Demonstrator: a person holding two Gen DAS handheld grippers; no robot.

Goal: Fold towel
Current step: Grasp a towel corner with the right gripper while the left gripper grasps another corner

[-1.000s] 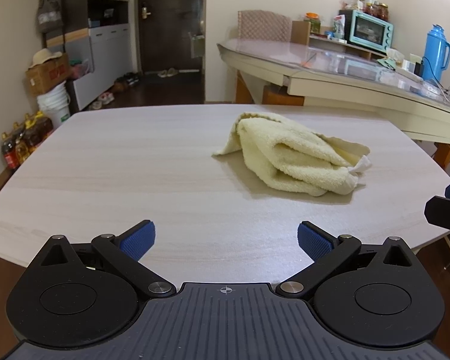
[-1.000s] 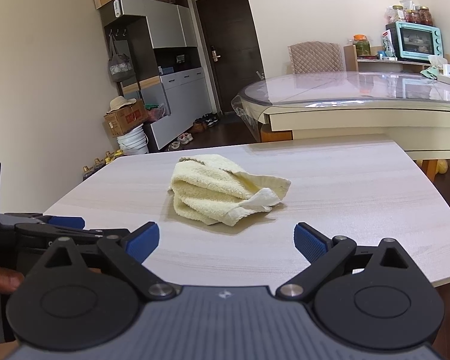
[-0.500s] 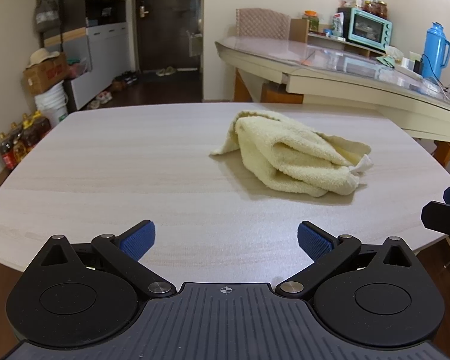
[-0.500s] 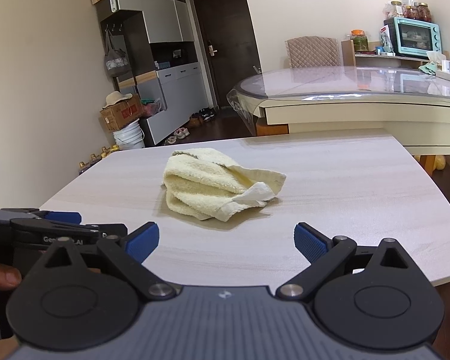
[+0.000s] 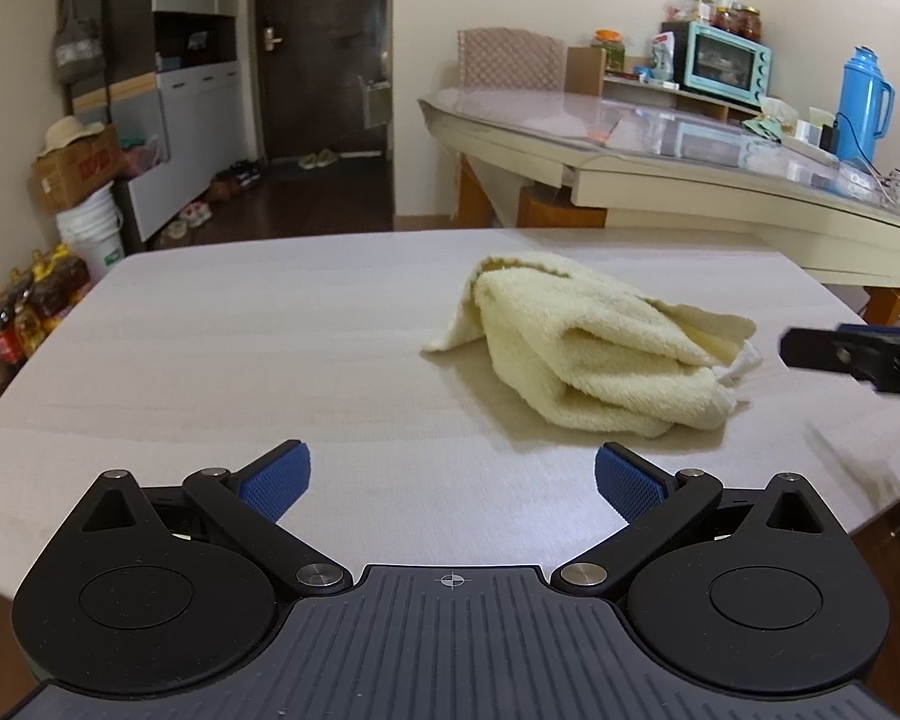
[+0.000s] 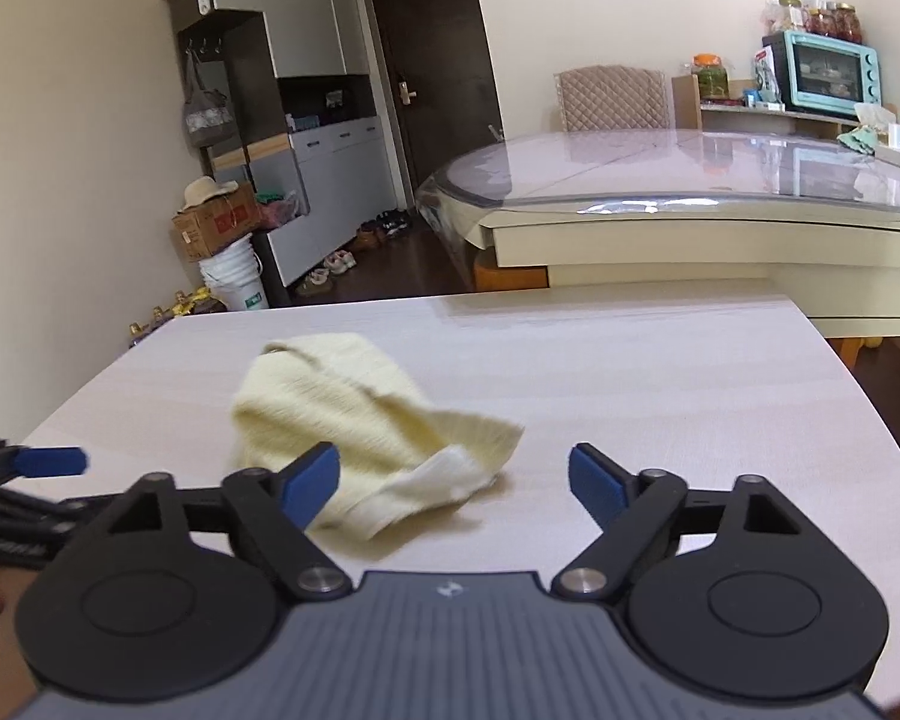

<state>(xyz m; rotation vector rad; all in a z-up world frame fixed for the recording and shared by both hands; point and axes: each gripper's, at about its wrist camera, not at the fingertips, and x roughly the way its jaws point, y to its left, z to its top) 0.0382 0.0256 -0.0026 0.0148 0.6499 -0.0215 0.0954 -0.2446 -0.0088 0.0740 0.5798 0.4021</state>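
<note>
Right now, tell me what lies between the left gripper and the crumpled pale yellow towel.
Only bare table, per the left wrist view: left gripper, towel.

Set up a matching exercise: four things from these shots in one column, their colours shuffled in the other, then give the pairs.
1. towel
2. toaster oven
3. thermos jug
4. bucket

A. bright blue
B. white
C. pale yellow
D. mint green

Pairs: 1-C, 2-D, 3-A, 4-B
</note>
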